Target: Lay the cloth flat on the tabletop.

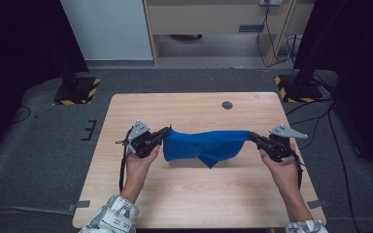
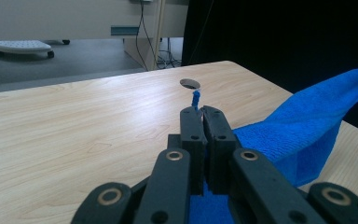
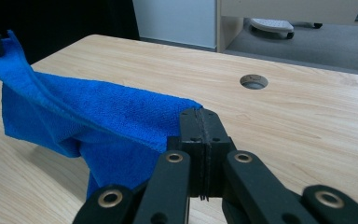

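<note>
The left gripper point(image 2: 200, 112) has its two black jaws pressed together on a corner of the blue cloth point(image 2: 303, 126); in the left gripper view a small tuft of blue sticks up past the fingertips, and more blue shows below between the jaw links. The right gripper point(image 3: 200, 113) is likewise clamped tight on the opposite corner of the cloth point(image 3: 98, 116), whose edge runs straight into the closed jaws with no gap between them.

In the high view the cloth point(image 1: 205, 144) hangs stretched between the two grippers, its top edge fairly taut from the left gripper point(image 1: 164, 133) to the right gripper point(image 1: 252, 137), and the rest sags in folds beneath, with a pointed fold dropping lowest near its middle. The lower folds appear to reach down to the wooden table point(image 1: 194, 194), though whether they touch it cannot be told for sure.

Taking the round hole point(image 1: 227, 105) in the table as the landmark, the cloth lies on the near side of it, toward the person, with the hole just beyond the right half of its top edge. The left gripper sits well to the left of the hole and nearer the person; the right gripper sits nearer the person and a little to the hole's right. Each gripper is held in a hand, the forearms coming in from the table's near edge.
</note>
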Motion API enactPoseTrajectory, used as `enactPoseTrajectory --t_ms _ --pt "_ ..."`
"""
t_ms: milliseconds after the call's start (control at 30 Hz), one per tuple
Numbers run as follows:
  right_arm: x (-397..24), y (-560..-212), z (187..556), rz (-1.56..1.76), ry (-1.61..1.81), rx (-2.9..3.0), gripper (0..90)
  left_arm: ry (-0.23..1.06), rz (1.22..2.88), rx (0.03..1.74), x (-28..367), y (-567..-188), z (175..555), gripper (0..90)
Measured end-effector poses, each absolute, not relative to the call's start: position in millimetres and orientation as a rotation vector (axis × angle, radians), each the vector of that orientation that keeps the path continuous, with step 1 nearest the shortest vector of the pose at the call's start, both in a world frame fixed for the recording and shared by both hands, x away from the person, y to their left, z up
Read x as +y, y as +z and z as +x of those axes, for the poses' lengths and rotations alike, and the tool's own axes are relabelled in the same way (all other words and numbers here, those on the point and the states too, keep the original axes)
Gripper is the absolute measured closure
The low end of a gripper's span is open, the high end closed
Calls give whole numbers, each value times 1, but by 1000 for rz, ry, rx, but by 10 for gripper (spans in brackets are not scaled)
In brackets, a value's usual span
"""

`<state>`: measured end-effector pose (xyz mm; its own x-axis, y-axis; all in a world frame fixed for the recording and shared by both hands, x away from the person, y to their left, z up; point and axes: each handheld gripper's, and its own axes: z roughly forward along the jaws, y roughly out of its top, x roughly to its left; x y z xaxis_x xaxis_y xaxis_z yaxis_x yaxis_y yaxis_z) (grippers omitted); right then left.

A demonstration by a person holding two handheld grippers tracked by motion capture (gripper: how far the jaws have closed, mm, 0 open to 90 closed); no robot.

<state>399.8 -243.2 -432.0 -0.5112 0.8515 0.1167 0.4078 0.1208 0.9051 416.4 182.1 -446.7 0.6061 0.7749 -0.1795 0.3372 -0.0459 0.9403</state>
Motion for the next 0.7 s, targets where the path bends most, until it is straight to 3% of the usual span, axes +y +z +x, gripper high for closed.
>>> enactPoseTrajectory --t_ms 700 --pt "-241 -400 386 1160 1386 1923 899 481 1637 894 177 -423 402 876"
